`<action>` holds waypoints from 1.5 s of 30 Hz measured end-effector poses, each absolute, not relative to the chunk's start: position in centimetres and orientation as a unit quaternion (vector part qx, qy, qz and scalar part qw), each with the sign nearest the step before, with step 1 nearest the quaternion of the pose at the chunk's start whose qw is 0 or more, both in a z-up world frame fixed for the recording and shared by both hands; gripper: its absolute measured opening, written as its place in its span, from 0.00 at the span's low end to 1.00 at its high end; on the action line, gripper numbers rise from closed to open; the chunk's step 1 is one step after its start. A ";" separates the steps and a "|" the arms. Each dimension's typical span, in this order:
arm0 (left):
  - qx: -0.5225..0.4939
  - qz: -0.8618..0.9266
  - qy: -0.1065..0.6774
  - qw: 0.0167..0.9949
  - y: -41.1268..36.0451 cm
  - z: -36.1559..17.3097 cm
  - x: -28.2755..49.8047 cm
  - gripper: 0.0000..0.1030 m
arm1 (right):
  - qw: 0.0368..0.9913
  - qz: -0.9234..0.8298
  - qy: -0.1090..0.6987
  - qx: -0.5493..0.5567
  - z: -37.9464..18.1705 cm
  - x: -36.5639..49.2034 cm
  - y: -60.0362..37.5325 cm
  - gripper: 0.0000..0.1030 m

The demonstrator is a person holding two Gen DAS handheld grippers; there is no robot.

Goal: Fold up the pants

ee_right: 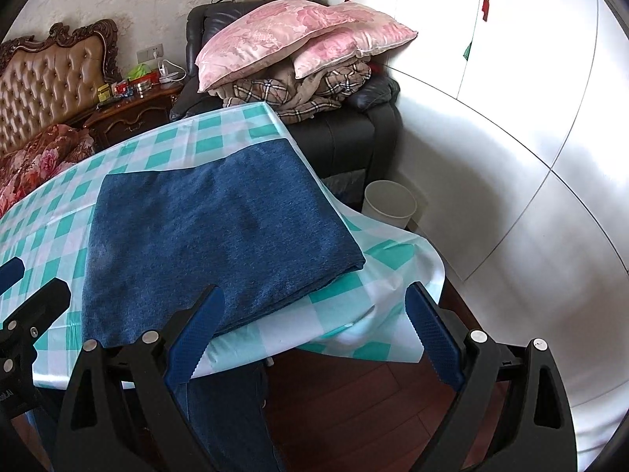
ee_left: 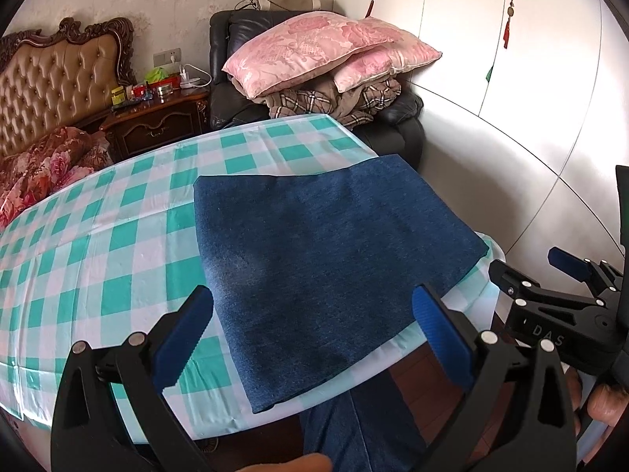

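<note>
Dark blue pants (ee_left: 326, 259) lie folded into a flat rectangle on the green-and-white checked tablecloth (ee_left: 98, 244), near the table's right front corner. They also show in the right wrist view (ee_right: 212, 236). My left gripper (ee_left: 314, 326) is open and empty, hovering just above the near edge of the pants. My right gripper (ee_right: 318, 326) is open and empty, over the table's front right corner beside the pants. The right gripper also shows at the right edge of the left wrist view (ee_left: 558, 295).
A black armchair (ee_left: 393, 126) with pink pillows (ee_left: 314, 47) and a plaid blanket stands behind the table. A white bin (ee_right: 389, 204) sits on the floor to the right. White wardrobe doors (ee_right: 530, 118) are on the right, a bed (ee_left: 47, 157) and nightstand (ee_left: 157, 122) on the left.
</note>
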State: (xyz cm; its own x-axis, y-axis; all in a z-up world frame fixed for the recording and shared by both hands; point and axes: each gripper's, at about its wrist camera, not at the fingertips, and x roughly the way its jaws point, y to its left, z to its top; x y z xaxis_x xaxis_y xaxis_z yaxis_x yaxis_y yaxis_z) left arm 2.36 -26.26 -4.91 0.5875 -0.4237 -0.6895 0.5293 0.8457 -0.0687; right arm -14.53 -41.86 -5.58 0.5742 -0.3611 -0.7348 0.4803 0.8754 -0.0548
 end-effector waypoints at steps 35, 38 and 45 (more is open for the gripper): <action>0.074 -0.269 0.370 0.886 -26.5 -5.2 2.6 0.98 | 0.883 -0.238 0.396 0.079 -5.6 -14.6 -42.0 0.87; 0.076 -0.270 0.369 0.886 -26.6 -5.3 2.6 0.98 | 0.883 -0.239 0.396 0.079 -5.6 -14.6 -42.1 0.87; 0.070 -0.301 0.372 0.875 -27.3 -5.7 3.1 0.98 | 0.879 -0.252 0.393 0.095 -6.0 -14.6 -42.9 0.87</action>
State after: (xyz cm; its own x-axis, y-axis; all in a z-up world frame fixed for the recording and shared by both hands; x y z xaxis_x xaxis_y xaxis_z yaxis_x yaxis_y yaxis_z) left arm 3.10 -27.34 -5.69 0.5420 -0.4740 -0.6939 0.5786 0.8093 -0.1009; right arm -14.56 -42.95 -6.04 0.5642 -0.3682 -0.7390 0.5170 0.8554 -0.0315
